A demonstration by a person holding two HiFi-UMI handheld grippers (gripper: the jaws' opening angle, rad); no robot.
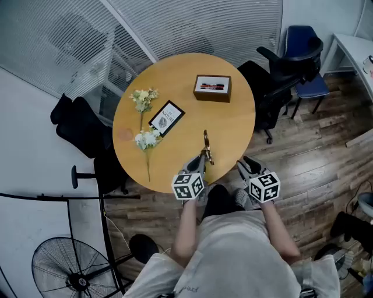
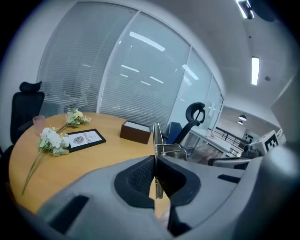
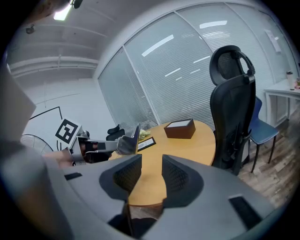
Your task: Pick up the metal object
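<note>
The bench [image 1: 233, 125] is honey-yellow wood, the box [image 1: 212, 88] dark brown with a white top (red and black marks on it). The flowers [image 1: 144, 99] are white and pale yellow, the card [image 1: 166, 117] white in a black frame, the metal object [image 1: 206, 142] brassy. The left tool [image 2: 155, 180] and right tool [image 3: 146, 176] are grey, marked with black-and-white squares.

surface: round table [image 1: 233, 125] | on it: flowers [image 1: 147, 139]; framed card [image 1: 166, 117]; brown box [image 1: 212, 88]

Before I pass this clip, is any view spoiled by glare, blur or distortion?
Head view: evenly lit and sharp, blinds bowed by the wide lens. Left gripper view: strong fisheye with dark corners, reflections streak the glass wall, the close fingers are soft, yet the metal object between them reads clearly. Right gripper view: same fisheye, lamp blown out, left foreground blurred.
</note>
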